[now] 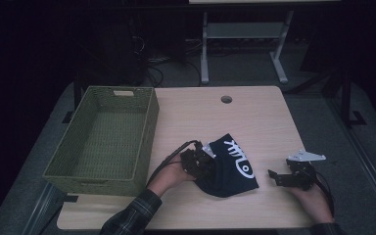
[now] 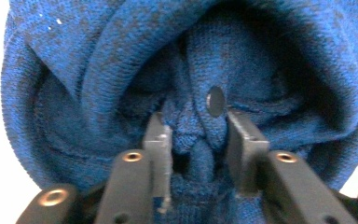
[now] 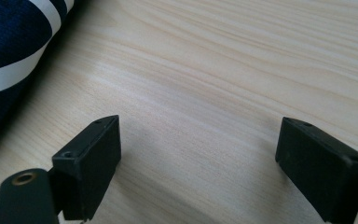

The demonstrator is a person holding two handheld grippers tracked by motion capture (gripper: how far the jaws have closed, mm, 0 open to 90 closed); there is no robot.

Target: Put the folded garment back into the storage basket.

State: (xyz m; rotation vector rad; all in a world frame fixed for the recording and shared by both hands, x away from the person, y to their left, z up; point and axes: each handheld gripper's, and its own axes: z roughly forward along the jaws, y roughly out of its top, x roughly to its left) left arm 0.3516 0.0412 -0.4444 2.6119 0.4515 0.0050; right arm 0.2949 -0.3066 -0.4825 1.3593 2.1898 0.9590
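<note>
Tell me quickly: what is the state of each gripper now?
Left gripper: closed on a fold of the dark blue knit garment.
Right gripper: open, holding nothing, over the wooden table.

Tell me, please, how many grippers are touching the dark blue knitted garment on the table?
1. The left gripper has closed on a fold of the dark blue garment; the right gripper is open over bare table beside it.

Dark garment point(image 3: 9, 51) cut off by frame edge.

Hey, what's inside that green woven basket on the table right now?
The green woven basket shows just its own woven floor in the high view. The part of the floor close behind its near wall is hidden. The dark blue knit garment lies outside it on the table.
</note>
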